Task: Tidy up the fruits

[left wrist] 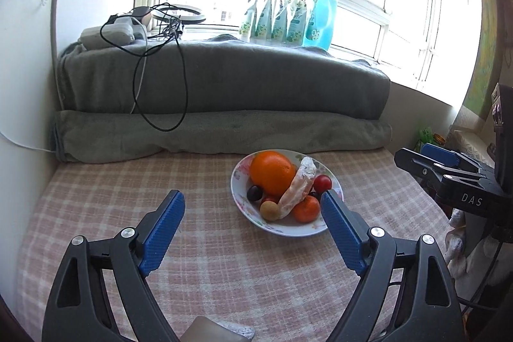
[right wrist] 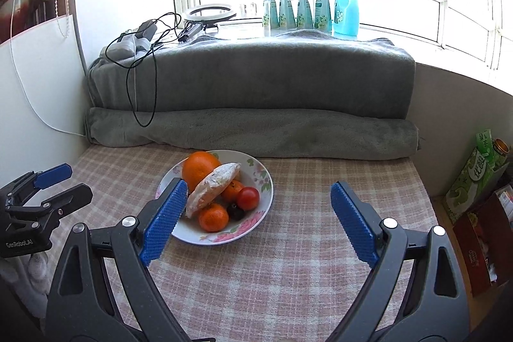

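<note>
Two hand-held grippers hover above a pink-and-cream checked tablecloth (right wrist: 288, 246) where a white, flower-rimmed ceramic plate (right wrist: 256, 169) carries every fruit in sight: a large round orange (left wrist: 272, 170), two small mandarins, one at the plate's near edge (left wrist: 306, 209) and one half hidden (right wrist: 233, 189), a glossy red tomato-like fruit (right wrist: 248, 197), a dark plum-coloured fruit (left wrist: 254, 193), a small tan round fruit (left wrist: 268, 210), and a long pale item in crinkled clear wrap (right wrist: 213, 185) lying slantwise across the pile. The left gripper (left wrist: 253, 210) has its blue ribbed pads spread wide with nothing between them, its right pad just in front of the plate's rim; the right gripper (right wrist: 259, 197) is equally wide and empty, its left pad overlapping the plate's near-left edge in its own camera. No fruit lies on the cloth, so the scene suits either a heap awaiting sorting or a gathering already made, and the pictures do not settle which. Should any piece be lifted, the wrapped item rests on top and would likely shift its neighbours; round fruit would roll if nudged, and a shallow plate on soft cloth could tip under a sideways push. A grey folded blanket (left wrist: 224, 79) and a blue bottle (left wrist: 320, 18) line the window behind.
</note>
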Tool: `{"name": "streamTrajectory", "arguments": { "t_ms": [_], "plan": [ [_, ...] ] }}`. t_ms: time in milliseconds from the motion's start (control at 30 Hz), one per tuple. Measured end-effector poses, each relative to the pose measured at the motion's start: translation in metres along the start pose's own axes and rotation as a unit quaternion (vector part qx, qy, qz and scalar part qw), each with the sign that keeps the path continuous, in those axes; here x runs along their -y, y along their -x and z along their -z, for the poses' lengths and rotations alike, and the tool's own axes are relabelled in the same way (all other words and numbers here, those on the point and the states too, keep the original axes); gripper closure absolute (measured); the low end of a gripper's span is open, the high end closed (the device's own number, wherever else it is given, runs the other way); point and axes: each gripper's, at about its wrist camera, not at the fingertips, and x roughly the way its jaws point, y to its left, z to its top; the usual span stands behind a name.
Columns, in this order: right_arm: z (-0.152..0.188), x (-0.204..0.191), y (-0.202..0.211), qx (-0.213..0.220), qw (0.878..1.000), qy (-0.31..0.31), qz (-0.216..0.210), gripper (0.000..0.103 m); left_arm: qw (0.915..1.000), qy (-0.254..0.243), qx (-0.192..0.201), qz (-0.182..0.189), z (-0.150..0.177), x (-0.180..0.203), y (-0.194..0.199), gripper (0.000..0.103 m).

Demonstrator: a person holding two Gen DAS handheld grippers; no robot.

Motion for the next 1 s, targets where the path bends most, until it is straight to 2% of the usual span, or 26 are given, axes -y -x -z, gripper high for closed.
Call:
{"name": "streamTrajectory", "arguments": {
  "t_ms": [1000],
  "plan": [
    [0.0018, 0.0021, 0.0015, -0.001, 1.0, -0.001, -0.001, 0.01, 0.9999, -0.004, 0.009, -0.012, -0.002, 0.007, 0.0067, 0.016]
  ]
}}
